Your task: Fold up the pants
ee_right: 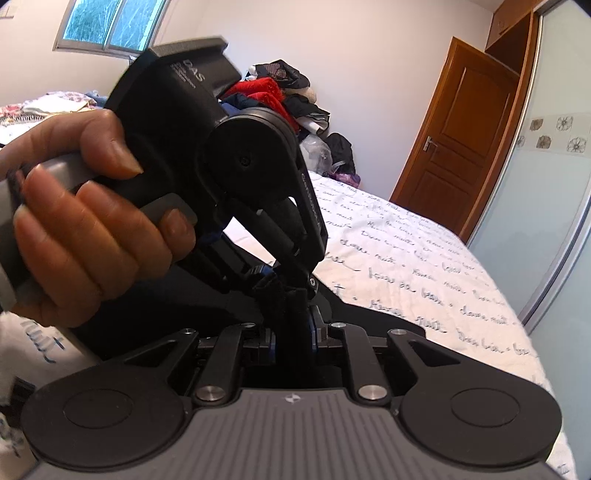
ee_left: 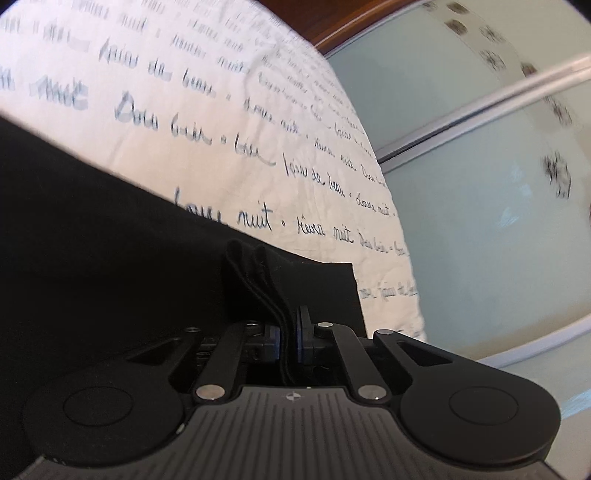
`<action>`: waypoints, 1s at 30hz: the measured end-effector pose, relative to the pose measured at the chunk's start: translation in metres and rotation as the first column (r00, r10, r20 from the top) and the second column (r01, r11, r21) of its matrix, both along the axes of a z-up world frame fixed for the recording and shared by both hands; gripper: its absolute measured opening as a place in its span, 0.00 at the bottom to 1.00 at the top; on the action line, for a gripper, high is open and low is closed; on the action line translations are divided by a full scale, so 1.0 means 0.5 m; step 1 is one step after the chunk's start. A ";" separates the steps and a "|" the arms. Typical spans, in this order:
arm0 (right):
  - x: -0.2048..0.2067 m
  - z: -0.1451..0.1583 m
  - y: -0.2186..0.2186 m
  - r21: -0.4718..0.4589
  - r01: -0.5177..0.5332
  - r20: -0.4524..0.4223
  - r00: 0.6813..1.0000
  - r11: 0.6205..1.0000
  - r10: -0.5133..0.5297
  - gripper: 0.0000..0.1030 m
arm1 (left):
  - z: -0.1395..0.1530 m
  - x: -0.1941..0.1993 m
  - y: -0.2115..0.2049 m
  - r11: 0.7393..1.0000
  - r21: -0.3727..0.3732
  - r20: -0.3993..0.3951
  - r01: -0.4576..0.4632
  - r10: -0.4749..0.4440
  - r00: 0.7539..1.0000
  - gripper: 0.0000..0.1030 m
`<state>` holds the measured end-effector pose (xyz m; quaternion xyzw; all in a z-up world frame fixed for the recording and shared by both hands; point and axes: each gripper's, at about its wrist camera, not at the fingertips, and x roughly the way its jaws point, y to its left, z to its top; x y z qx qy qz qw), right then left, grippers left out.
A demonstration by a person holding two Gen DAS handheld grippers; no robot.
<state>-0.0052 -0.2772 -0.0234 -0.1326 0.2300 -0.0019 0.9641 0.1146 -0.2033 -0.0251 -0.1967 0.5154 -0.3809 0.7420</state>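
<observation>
The black pants (ee_left: 92, 240) lie on a white bedspread (ee_left: 221, 110) printed with script. In the left wrist view my left gripper (ee_left: 288, 334) is shut on a bunched edge of the pants, with several fabric layers pinched between its blue pads. In the right wrist view my right gripper (ee_right: 293, 339) is shut on a thick fold of the same black pants (ee_right: 295, 317). Just ahead of it, a hand (ee_right: 85, 229) holds the left gripper (ee_right: 286, 286), which points down onto the same bunch. The two grippers sit close together.
A pile of clothes (ee_right: 288, 96) is heaped at the far side of the bed. A wooden door (ee_right: 454, 147) and a frosted sliding wardrobe door (ee_right: 554, 184) stand to the right, past the bed edge. A window (ee_right: 110, 26) is high on the far wall.
</observation>
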 end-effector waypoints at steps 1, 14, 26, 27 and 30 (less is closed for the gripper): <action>-0.001 0.002 -0.002 0.022 -0.005 -0.002 1.000 1.000 0.005 0.15 | 0.007 -0.007 0.006 1.000 0.016 0.037 0.001 -0.002 0.999 0.10; 0.033 0.027 0.042 0.273 -0.107 -0.022 0.993 0.956 0.117 0.15 | 0.074 -0.068 0.090 0.966 0.254 0.429 -0.056 -0.060 0.901 0.10; 0.101 0.028 0.107 0.309 -0.226 -0.050 0.966 0.924 0.253 0.16 | 0.056 -0.029 0.213 0.950 0.282 0.452 -0.136 -0.006 0.892 0.10; 0.103 0.028 0.114 0.306 -0.233 -0.052 0.964 0.923 0.260 0.16 | 0.056 -0.024 0.220 0.949 0.282 0.453 -0.139 -0.004 0.892 0.10; 0.123 0.028 0.129 0.310 -0.241 -0.058 0.961 0.920 0.271 0.16 | 0.051 -0.012 0.234 0.945 0.291 0.462 -0.146 -0.005 0.887 0.10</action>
